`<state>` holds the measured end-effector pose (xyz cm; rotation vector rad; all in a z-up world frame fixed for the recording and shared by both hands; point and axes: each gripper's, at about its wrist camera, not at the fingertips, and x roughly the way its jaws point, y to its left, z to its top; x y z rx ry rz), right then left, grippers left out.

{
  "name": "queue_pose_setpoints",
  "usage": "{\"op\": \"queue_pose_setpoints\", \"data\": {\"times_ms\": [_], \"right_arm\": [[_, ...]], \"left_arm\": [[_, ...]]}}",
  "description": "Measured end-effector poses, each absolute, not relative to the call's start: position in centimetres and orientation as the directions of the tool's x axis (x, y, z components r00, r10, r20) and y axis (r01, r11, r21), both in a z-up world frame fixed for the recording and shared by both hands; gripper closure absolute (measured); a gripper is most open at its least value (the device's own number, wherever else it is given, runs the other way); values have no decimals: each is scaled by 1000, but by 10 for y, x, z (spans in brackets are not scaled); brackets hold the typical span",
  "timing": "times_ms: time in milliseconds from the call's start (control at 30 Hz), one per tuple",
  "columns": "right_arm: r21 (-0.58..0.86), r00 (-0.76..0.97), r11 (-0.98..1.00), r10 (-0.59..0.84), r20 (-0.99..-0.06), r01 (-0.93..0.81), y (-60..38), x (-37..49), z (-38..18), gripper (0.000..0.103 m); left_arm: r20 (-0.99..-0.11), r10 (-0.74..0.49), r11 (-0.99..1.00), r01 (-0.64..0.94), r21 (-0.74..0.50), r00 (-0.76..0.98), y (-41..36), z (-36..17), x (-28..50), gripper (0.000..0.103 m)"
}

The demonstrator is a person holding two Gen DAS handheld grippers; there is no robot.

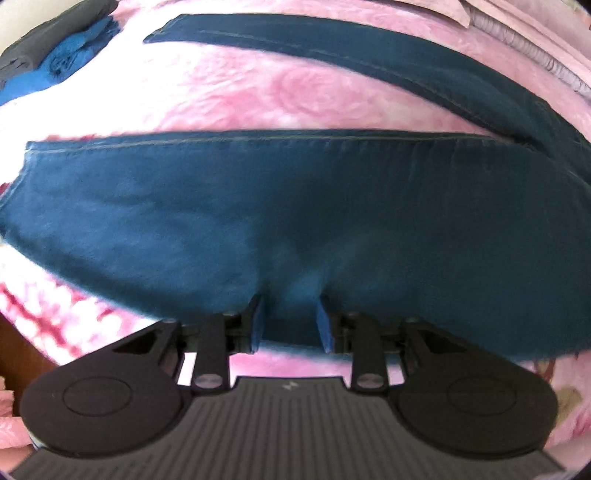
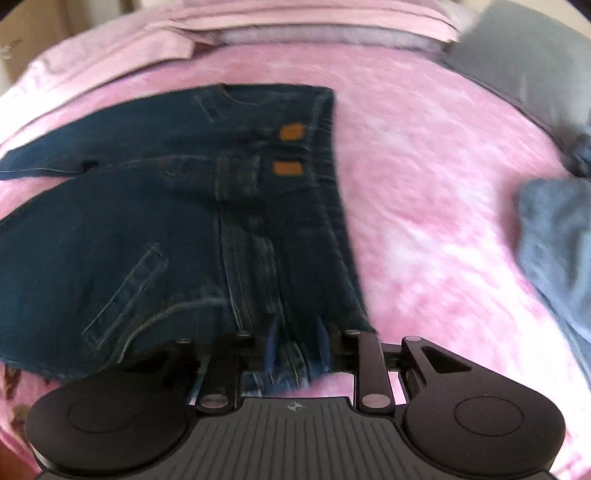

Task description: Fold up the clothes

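Denim jeans (image 1: 295, 206) lie flat on the pink bedspread (image 1: 240, 96), legs running crosswise. The left gripper (image 1: 291, 321) pinches a leg's near edge; the right gripper (image 2: 295, 343), jaws parted, straddles the waistband.

Jeans (image 2: 177, 229) on bedspread (image 2: 424, 184), garment pile (image 2: 554, 240) right, pillows (image 2: 295, 22) behind
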<state>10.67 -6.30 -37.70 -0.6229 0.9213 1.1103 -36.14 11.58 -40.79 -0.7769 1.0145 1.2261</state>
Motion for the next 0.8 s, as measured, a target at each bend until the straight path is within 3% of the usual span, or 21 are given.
{"op": "queue_pose_setpoints", "data": {"times_ms": [133, 367, 467, 567, 700, 800], "right_arm": [[2, 190, 416, 421, -887, -909, -51, 90, -353, 76], [62, 114, 402, 401, -909, -914, -30, 27, -378, 76], [25, 152, 444, 359, -921, -896, -40, 22, -373, 76], [8, 178, 441, 380, -908, -897, -40, 15, -361, 76], [43, 156, 397, 455, -877, -917, -29, 0, -355, 76], [34, 124, 369, 396, -910, -929, -32, -9, -377, 75]], "left_arm": [[-916, 401, 177, -981, 83, -5, 134, -399, -391, 77], [-903, 429, 244, -962, 126, -10, 174, -416, -430, 75], [-869, 470, 109, -966, 234, -157, 191, -409, -474, 78], [-856, 475, -15, -974, 225, -205, 208, -402, -517, 84], [-851, 499, 39, -977, 209, -162, 205, -407, -515, 80], [-854, 496, 31, -980, 199, -158, 197, -412, -522, 80]]}}
